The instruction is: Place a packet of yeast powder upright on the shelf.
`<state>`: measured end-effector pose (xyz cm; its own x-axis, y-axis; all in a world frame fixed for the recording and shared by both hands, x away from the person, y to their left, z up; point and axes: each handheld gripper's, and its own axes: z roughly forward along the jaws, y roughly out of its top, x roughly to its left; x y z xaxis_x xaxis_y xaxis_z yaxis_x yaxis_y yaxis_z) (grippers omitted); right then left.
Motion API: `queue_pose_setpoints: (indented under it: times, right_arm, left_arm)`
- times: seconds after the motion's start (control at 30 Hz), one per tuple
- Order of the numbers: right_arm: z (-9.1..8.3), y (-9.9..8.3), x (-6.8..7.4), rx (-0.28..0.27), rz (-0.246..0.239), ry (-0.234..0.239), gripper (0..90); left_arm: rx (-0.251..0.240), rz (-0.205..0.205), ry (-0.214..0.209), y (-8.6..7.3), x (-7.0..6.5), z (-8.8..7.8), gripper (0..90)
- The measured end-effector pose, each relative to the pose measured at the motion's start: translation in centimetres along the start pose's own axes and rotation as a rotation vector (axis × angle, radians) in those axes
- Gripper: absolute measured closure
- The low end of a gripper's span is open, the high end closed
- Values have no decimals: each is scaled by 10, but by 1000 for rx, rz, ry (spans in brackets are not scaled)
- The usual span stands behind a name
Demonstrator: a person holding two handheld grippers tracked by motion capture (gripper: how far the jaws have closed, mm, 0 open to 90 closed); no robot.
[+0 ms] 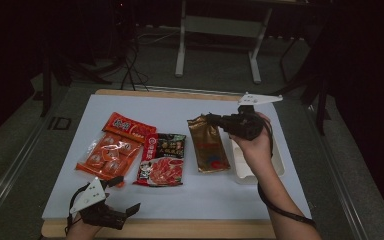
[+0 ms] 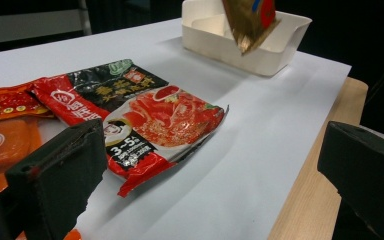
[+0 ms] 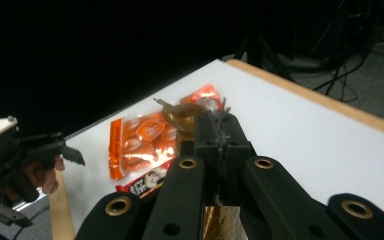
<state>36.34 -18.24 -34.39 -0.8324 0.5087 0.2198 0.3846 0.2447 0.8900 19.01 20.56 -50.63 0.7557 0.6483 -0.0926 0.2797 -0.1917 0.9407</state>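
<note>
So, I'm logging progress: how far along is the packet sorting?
Done: nothing shows in the white bin yet. In hand: the right tongs are shut on the gold packet, lifted beside the bin. Left: the red-black packet and orange packet, with the left tongs open.

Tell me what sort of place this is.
Probably a lab or studio set up for recording demonstrations, not a home: a white-topped wooden table in a dark room, grey metal stand legs and loose black cables on the floor behind, and snack packets laid out in a row.
</note>
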Motion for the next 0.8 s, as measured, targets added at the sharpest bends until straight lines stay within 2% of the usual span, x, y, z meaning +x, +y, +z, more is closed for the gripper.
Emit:
queue_pose_setpoints:
  times: [0.13, 0.4, 0.5, 0.63, 0.7, 0.8]
  right_arm:
    - [-11, 11, -7, -26, -7, -24, 898]
    - [-30, 24, -30, -70, 14, -69, 898]
    - [-36, 27, -40, -83, 23, -84, 898]
    - [-44, 30, -54, -100, 39, -97, 898]
    - [-47, 30, -61, -111, 52, -87, 897]
    - [-50, 31, -70, -104, 39, -116, 897]
  left_arm:
    - [-5, -3, -2, 0, 0, 0, 1]
    - [-24, -2, -11, 0, -1, -2, 1]
    - [-50, -9, -14, 0, 0, -4, 0]
    - [-83, 2, -5, 0, -2, -6, 1]
    - [-79, 2, -8, 0, -2, -6, 1]
    - [-70, -5, -11, -1, -2, -6, 1]
